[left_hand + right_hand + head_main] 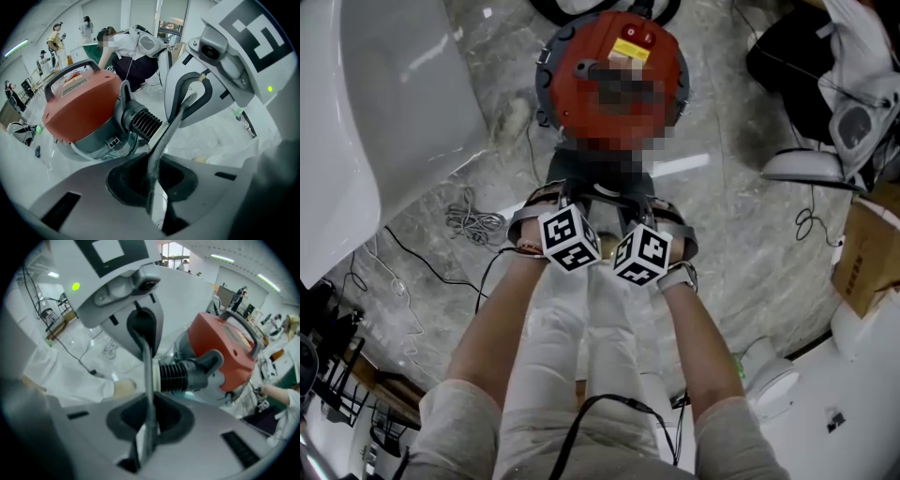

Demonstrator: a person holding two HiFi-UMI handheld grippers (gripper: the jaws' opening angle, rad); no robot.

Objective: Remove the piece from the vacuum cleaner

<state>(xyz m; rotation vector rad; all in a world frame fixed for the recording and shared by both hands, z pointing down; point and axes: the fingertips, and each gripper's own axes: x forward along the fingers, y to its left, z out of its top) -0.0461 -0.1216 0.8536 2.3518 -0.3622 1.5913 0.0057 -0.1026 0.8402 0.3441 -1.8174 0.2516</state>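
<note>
A red drum vacuum cleaner (614, 70) stands on the marble floor ahead of me. A black ribbed hose cuff (143, 123) plugs into its lower side and also shows in the right gripper view (180, 376). My left gripper (570, 236) and right gripper (642, 253) hang close together just in front of it, pointing steeply down and facing each other. The left gripper (180, 110) has its pads pressed into one thin line, with the cuff just to their left. The right gripper (146, 357) looks the same, the cuff just to its right. Nothing shows between either pair of pads.
A large white tub-like shell (384, 122) fills the left side. Loose cables (473, 223) lie on the floor beside it. A cardboard box (867, 258) and a white machine (834, 403) sit at the right. A bent-over person (136, 51) works behind the vacuum.
</note>
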